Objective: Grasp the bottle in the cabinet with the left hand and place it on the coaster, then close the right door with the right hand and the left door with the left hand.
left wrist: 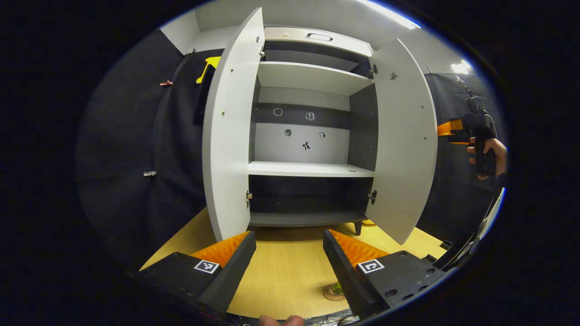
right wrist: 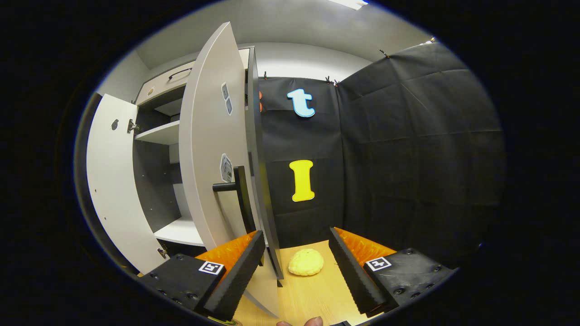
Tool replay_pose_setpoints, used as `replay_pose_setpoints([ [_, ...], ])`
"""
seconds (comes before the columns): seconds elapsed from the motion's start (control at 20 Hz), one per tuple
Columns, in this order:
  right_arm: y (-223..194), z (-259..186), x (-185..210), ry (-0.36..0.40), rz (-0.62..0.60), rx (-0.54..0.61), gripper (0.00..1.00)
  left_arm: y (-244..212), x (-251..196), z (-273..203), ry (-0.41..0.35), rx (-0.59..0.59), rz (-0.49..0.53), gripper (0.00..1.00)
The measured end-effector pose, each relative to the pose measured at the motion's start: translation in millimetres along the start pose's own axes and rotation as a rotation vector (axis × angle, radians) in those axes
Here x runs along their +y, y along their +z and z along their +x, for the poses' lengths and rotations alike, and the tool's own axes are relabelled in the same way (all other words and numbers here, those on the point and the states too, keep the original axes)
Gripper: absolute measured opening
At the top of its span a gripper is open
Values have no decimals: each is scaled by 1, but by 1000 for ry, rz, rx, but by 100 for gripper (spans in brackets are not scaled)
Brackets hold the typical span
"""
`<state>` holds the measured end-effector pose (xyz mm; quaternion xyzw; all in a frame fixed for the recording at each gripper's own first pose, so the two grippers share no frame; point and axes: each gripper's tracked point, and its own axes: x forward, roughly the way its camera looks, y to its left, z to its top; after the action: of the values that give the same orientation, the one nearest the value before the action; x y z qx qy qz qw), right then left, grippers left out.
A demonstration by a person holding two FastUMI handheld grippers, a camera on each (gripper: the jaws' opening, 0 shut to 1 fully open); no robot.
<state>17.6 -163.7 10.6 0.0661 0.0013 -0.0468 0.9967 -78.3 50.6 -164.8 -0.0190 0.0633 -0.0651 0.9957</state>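
The cabinet (left wrist: 312,170) stands with both doors swung wide: left door (left wrist: 231,136), right door (left wrist: 403,145). Its shelves show only small stickers on the back wall. My left gripper (left wrist: 290,240) is open, low over the wooden table in front of the cabinet. A round coaster (left wrist: 333,296) lies by its right finger with something green on it, mostly hidden. In the right gripper view, my right gripper (right wrist: 297,235) is open beside the right door's outer face (right wrist: 208,158), just below its black handle (right wrist: 238,190). The door's edge runs down between the fingers. The left door (right wrist: 113,190) shows beyond.
A yellow bun-like lump (right wrist: 306,261) lies on the table (right wrist: 312,294) ahead of the right gripper. In the left gripper view, a hand (left wrist: 487,156) holds the other gripper (left wrist: 453,129) right of the right door. The black cloth wall closes in behind and beside the cabinet.
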Motion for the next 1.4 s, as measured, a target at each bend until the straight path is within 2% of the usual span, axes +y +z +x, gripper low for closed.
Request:
replay_pose_setpoints([
  [0.5,-17,0,99,170,-9,21,97,21,43,-10,48,-9,10,95],
  [0.85,-27,23,159,241,-6,32,98,37,64,-15,99,-34,26,95],
  [1.1,-32,40,186,269,-21,38,98,45,94,-26,166,-44,11,95],
  [1.4,-34,54,205,271,-76,12,98,73,153,-38,277,-61,-14,95],
])
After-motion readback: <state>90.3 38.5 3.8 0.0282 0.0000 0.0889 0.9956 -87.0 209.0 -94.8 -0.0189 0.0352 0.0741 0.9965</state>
